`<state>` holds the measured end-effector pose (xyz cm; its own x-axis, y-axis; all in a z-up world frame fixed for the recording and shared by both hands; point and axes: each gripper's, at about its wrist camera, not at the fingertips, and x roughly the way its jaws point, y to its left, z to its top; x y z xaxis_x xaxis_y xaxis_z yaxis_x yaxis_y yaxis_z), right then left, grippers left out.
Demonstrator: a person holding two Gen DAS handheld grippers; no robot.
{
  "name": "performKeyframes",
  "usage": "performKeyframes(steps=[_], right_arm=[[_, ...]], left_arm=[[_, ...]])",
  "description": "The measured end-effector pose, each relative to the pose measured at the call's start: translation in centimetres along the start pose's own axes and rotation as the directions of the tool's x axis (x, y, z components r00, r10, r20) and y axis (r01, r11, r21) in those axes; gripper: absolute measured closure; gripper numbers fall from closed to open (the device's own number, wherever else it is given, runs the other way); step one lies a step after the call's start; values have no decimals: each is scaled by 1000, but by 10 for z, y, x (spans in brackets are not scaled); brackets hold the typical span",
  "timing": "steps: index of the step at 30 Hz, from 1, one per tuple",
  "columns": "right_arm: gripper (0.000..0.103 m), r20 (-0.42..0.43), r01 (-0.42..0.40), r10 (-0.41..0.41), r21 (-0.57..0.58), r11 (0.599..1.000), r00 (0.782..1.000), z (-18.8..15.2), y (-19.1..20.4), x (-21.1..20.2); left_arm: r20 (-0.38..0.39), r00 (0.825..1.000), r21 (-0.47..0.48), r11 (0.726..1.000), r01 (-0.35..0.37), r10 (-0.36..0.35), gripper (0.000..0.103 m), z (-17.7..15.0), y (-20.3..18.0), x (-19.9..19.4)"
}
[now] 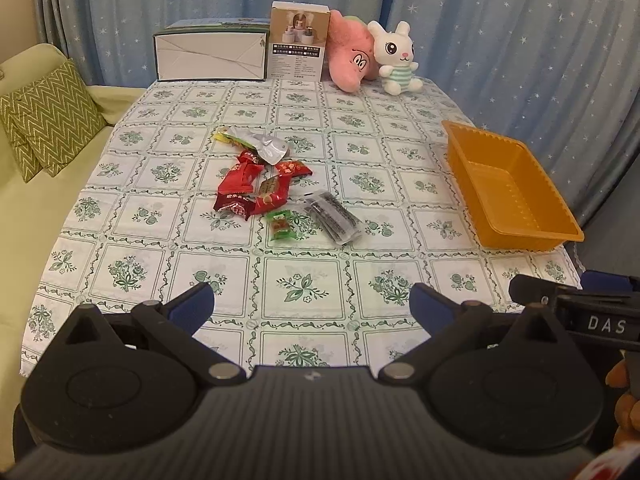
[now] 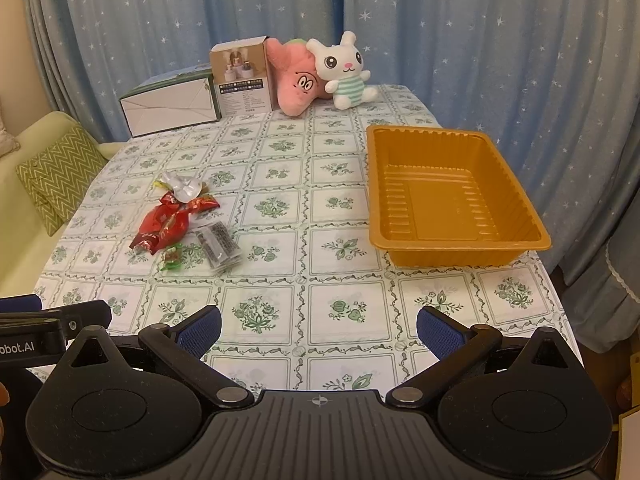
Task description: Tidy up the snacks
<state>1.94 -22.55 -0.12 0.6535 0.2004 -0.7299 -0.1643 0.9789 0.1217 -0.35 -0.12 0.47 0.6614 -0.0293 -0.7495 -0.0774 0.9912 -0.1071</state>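
Wide apart and empty: left gripper (image 1: 312,306), right gripper (image 2: 319,330). Snack packets (image 1: 256,186) heaped at twelve o'clock of left. Orange tray (image 2: 452,192) at one o'clock of right. Plush toys (image 1: 374,52), boxes (image 1: 298,40) beyond.

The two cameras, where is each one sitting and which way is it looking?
Left wrist: sits on the left gripper, looking forward over the table at the snack pile; its open blue-padded fingers show, plus the right gripper.
Right wrist: sits on the right gripper, facing the empty orange tray; its open fingers show.
Both share the snacks, tray, white bunny and tablecloth.
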Motion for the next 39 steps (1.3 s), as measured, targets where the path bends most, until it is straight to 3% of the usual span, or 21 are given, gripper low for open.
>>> performKeyframes(steps=[39], right_arm=[[0,5,6,-6,2,1000,1000,0,-3,0]], left_arm=[[9,1000,5,1000,6,-6,0,1,2,-6]])
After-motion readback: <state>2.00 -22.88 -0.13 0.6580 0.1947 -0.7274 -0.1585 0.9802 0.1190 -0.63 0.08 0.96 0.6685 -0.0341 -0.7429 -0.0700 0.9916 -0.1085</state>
